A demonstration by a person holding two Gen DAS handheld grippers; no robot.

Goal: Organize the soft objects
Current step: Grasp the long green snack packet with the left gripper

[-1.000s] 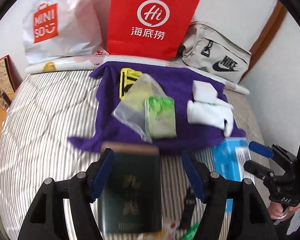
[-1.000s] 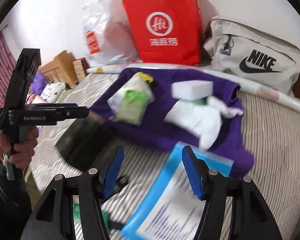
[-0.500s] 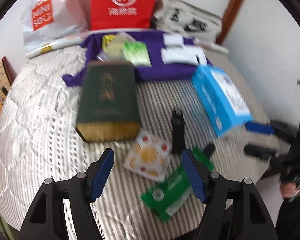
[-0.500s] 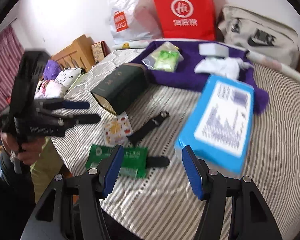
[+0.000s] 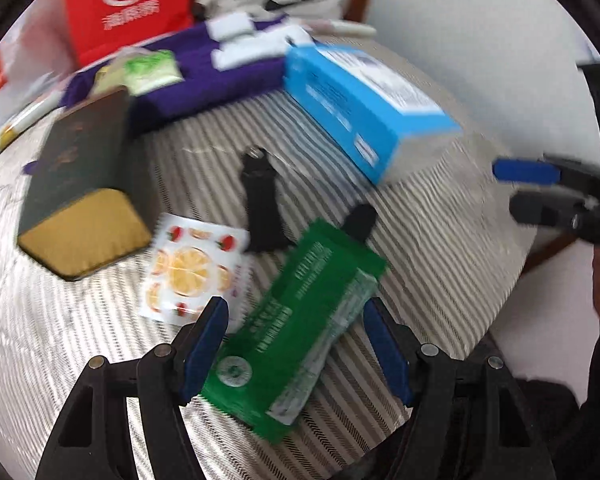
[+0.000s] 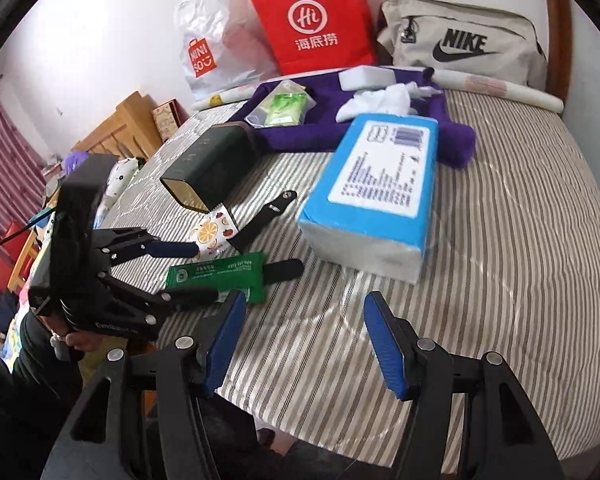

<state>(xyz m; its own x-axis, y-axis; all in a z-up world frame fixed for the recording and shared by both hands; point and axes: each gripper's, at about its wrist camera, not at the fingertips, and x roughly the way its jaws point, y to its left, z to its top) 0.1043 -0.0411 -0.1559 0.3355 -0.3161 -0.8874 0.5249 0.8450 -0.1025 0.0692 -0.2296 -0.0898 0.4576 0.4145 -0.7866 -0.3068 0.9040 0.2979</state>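
The right gripper (image 6: 304, 340) hung low over the near edge of the bed (image 6: 500, 280), its blue fingers spread wide with only bare striped cover between them. The room ahead and to its right was open cover, out to the bed's far right edge.

The left gripper (image 5: 296, 344) was also spread wide, tilted down over the near left corner, its fingers standing to either side of the green packet (image 5: 296, 320) without pressing on it. In the right wrist view the left gripper (image 6: 188, 272) came in from the left, one finger above and one below the packet's near end, held by a hand (image 6: 80, 340) just off the bed edge.

The green packet (image 6: 216, 276) lay flat near the front-left edge, across a black strap (image 6: 260, 216). Just beside it lay a fruit-printed sachet (image 6: 212, 232), touching the foot of a dark green box (image 6: 212, 168) on its side. To the right, well apart from the packet, sat a blue tissue pack (image 6: 376, 192).

Farther back a purple cloth (image 6: 316, 124) carried a clear bag with a green pack (image 6: 284, 108), a white sponge (image 6: 366, 77) and a crumpled white cloth (image 6: 380, 100). Against the wall stood a white plastic bag (image 6: 212, 44), a red paper bag (image 6: 312, 24) and a beige Nike bag (image 6: 460, 44).
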